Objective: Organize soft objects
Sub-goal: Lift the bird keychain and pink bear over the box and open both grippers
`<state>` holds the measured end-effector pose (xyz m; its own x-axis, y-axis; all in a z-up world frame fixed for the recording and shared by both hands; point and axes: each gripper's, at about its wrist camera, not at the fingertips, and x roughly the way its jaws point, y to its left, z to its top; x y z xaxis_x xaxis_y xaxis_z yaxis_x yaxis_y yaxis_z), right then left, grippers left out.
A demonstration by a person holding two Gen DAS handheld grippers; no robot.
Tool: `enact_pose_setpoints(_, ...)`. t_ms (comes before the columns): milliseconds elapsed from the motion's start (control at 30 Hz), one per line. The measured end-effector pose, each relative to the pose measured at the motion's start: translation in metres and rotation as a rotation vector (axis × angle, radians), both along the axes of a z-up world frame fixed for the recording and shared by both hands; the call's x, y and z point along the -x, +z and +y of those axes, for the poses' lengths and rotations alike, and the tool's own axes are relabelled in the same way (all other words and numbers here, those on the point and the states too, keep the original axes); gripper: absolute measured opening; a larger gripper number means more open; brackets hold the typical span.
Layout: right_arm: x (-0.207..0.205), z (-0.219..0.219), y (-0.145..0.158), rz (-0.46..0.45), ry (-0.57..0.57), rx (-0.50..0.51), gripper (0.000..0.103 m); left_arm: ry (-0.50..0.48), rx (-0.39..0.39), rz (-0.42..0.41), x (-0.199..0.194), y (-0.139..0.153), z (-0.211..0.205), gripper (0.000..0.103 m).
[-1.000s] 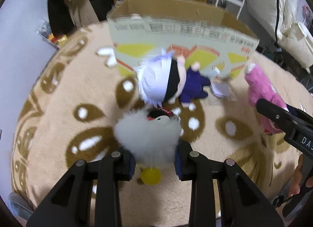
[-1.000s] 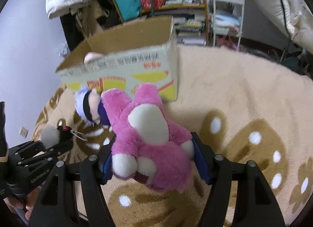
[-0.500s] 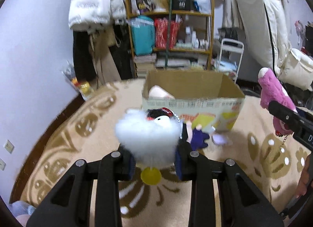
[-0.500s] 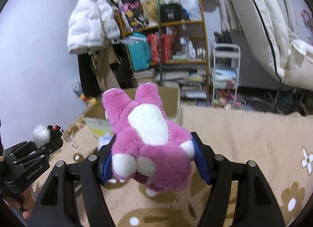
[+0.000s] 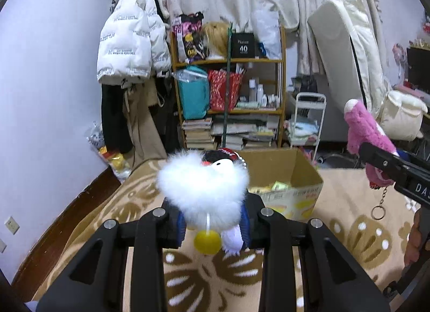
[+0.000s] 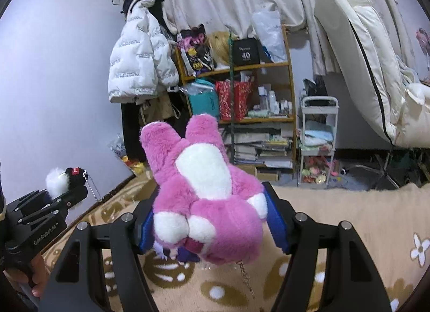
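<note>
Now both toys hang mid-carry, left gripper (image 5: pixel 213 224) fingers pinching the white fluffy charm (image 5: pixel 201 191), right gripper (image 6: pixel 212 227) fingers squeezing the pink plush (image 6: pixel 207 199); next, probably, dropping them into the cardboard box (image 5: pixel 293 177) ahead.

Two plush toys, one white (image 5: pixel 203 188), one pink (image 6: pixel 204 193); one cardboard box (image 5: pixel 290 177).

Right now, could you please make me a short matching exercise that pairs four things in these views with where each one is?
Things:
1. white fluffy toy
2. pink plush
3. cardboard box
4. white puffer jacket

Places:
a. hanging against the wall, left of the shelf
b. clamped in the right gripper
c. standing open on the rug
d. clamped in the left gripper

Pairs: 1-d, 2-b, 3-c, 4-a
</note>
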<state>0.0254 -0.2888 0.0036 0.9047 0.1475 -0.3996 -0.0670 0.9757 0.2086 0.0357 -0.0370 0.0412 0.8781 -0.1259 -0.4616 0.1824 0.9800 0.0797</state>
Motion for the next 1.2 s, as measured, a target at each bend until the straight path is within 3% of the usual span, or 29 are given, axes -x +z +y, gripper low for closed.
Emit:
enact_pose_setpoints(333, -0.028, 0.002, 0.033, -0.061, 0.020, 0.036, 0.072, -0.023, -0.009, -0.104, -0.023, 0.040, -0.005, 0.030)
enact_pose_setpoints(567, -0.055, 0.002, 0.043, -0.083, 0.030, 0.045, 0.072, -0.032, -0.014, -0.138, -0.049, 0.050, -0.014, 0.030)
enact_pose_setpoints(800, -0.072, 0.002, 0.032, -0.074, 0.033, 0.029, 0.073, -0.039, -0.005, -0.128, -0.069, 0.039, -0.021, 0.030)
enact_pose_setpoints(1200, -0.095, -0.004, -0.005, -0.003, 0.042, 0.005, 0.073, -0.026, -0.002, -0.048, -0.099, -0.005, -0.025, 0.030)
